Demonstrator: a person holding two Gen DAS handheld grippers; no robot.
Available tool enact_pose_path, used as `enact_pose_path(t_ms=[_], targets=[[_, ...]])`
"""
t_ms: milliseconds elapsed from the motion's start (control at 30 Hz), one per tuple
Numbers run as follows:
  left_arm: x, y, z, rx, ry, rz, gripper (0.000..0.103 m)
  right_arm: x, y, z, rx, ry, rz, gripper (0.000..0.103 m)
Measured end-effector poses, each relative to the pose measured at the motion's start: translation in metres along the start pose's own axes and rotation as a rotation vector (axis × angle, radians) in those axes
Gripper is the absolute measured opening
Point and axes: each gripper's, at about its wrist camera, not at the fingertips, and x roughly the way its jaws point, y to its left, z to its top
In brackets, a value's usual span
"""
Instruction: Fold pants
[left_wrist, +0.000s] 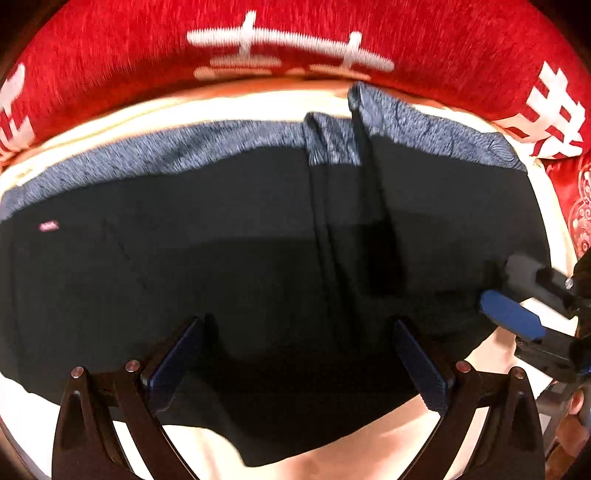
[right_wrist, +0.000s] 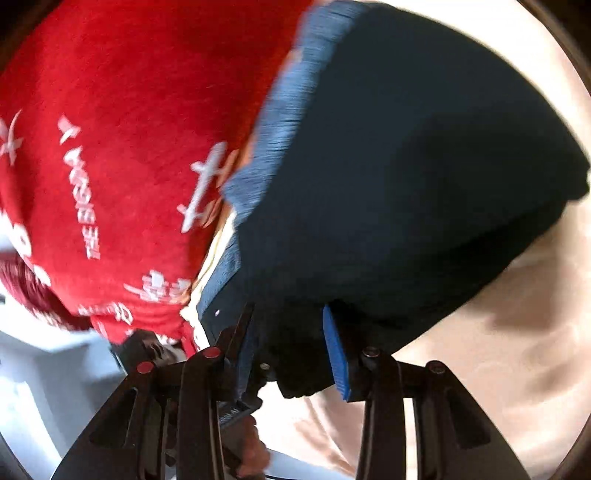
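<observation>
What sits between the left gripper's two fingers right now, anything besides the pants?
Only the dark pants. In the left wrist view the left gripper stands wide open over them, with flat dark fabric filling the gap and nothing else lying there.

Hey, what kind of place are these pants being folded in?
Probably a bedroom at home: the dark pants lie on a cream sheet, like a bed, beside a red fabric with white characters, perhaps a blanket.

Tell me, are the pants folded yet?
Partly. The dark pants already lie doubled into a wide bundle on the cream sheet. The left gripper hovers open above them, and the right gripper sits open at their edge. They probably need another fold.
</observation>
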Motion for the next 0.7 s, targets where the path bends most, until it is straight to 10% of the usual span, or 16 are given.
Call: enact_pose_path(t_ms=[233,300,533,700], targets=[[0.001,0.0,-0.011,-0.004,0.004,-0.002,0.102,0.019,-0.017,0.014,0.123,-0.03,0.156,0.039],[-0.008,0.001,-0.011,0.0,-0.005,0.008,0.102,0.02,-0.014,0.016,0.116,-0.031,0.132,0.005],[-0.046,0.024,-0.02,-0.043,-0.062,0.081,0.102,-0.001,0.032,0.0,-0.124,0.039,0.026,0.005],[-0.034,0.049,-0.023,-0.085,-0.034,0.147,0.102,0.029,0.001,-0.002,-0.057,0.07,-0.067,0.005]])
